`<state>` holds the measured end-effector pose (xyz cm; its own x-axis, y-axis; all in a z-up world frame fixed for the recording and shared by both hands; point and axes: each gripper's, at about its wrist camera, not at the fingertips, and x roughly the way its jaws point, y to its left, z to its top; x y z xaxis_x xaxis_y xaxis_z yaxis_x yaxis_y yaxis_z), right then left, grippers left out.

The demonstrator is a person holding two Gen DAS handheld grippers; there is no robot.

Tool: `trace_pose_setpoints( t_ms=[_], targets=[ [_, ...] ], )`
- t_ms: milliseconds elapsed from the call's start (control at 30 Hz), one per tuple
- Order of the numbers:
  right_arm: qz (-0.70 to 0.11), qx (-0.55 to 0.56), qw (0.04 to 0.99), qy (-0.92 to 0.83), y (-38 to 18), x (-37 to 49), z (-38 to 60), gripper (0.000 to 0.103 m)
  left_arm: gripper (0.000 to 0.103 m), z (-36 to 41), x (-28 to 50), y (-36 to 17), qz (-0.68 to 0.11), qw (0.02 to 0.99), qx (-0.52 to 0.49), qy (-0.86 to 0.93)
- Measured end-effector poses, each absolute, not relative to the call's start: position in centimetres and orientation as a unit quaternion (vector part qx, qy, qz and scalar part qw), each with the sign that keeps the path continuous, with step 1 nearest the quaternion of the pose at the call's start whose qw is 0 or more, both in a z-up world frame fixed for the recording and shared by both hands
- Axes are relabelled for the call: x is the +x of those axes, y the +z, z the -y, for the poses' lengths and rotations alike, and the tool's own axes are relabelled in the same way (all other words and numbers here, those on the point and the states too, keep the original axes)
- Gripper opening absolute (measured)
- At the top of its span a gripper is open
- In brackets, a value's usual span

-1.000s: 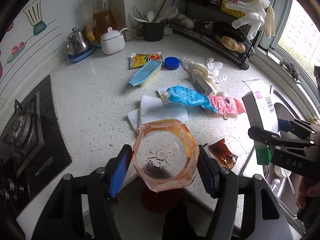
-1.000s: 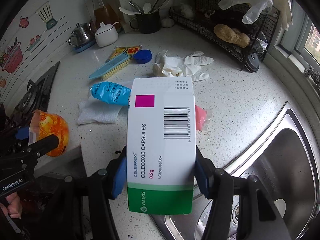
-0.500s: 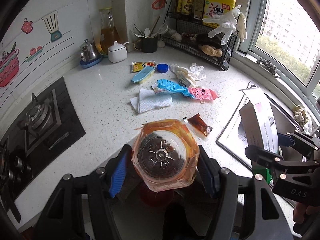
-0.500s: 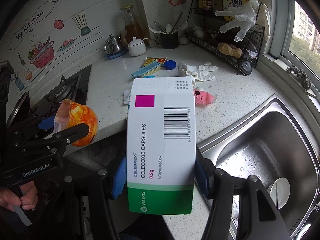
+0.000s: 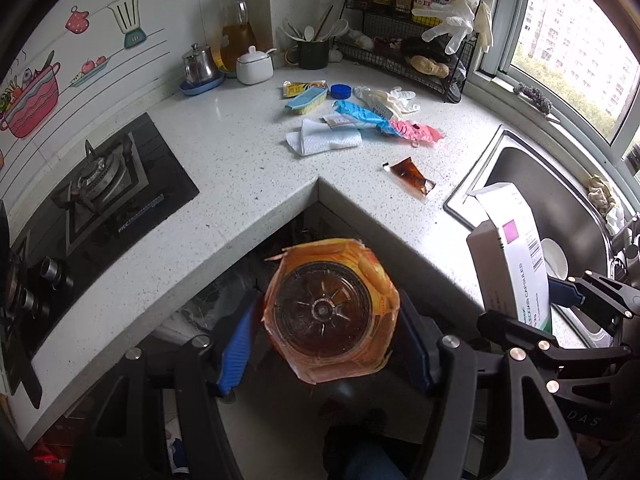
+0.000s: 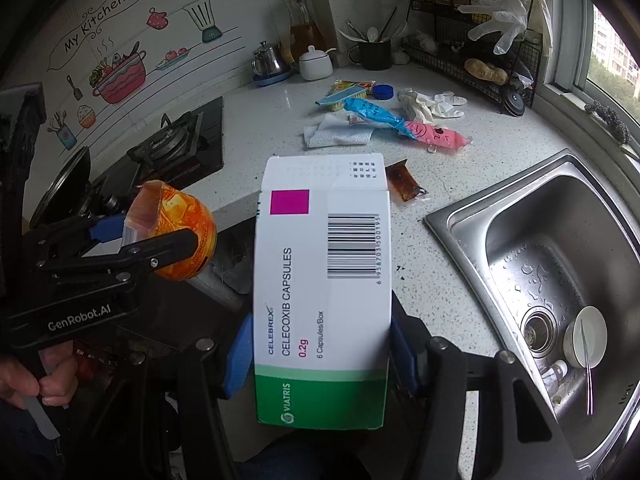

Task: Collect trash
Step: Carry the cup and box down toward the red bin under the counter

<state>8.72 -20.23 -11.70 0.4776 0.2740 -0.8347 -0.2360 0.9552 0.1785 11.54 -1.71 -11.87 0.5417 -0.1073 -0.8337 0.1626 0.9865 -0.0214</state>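
My left gripper (image 5: pixel 328 344) is shut on an orange plastic cup (image 5: pixel 330 314) and holds it off the counter's inner corner, above the floor. The cup also shows in the right wrist view (image 6: pixel 176 232). My right gripper (image 6: pixel 320 352) is shut on a white and green medicine box (image 6: pixel 322 280), held upright in front of the counter edge; the box also shows in the left wrist view (image 5: pixel 514 256). On the counter lie a brown sauce packet (image 5: pixel 412 178), a blue wrapper (image 5: pixel 360 114), a pink wrapper (image 5: pixel 416 132) and a white tissue (image 5: pixel 328 142).
A gas stove (image 5: pixel 96 196) is at left and a steel sink (image 6: pixel 552 272) holding a bowl at right. A brush (image 5: pixel 306 102), blue lid (image 5: pixel 341 90), white gloves (image 5: pixel 390 98), kettle, sugar pot and a wire rack (image 5: pixel 416 56) stand at the back.
Both grippers have pulled back from the counter with the cup and the box held. The counter items now look smaller and farther; the floor gap under the counter corner shows.
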Motion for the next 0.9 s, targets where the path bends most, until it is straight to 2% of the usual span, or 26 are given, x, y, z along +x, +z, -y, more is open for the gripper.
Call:
trace_pose_setpoints(
  t_ms=[300, 733, 900],
  targets=[
    [-0.524, 0.027, 0.838, 0.149, -17.6, 8.6, 16.8, 0.056, 0.062, -0.9, 12.4, -19.0, -0.513, 0.851, 0.053, -0.1],
    [-0.567, 0.033, 0.816, 0.107, -34.9, 10.5, 14.8, 0.056, 0.063, -1.4, 17.3, -37.7, -0.555, 0.813, 0.063, -0.164],
    [-0.578, 0.04, 0.81, 0.088, -40.1, 11.2, 16.2, 0.056, 0.067, -0.3, 18.9, -43.2, -0.549, 0.813, 0.081, -0.174]
  ],
)
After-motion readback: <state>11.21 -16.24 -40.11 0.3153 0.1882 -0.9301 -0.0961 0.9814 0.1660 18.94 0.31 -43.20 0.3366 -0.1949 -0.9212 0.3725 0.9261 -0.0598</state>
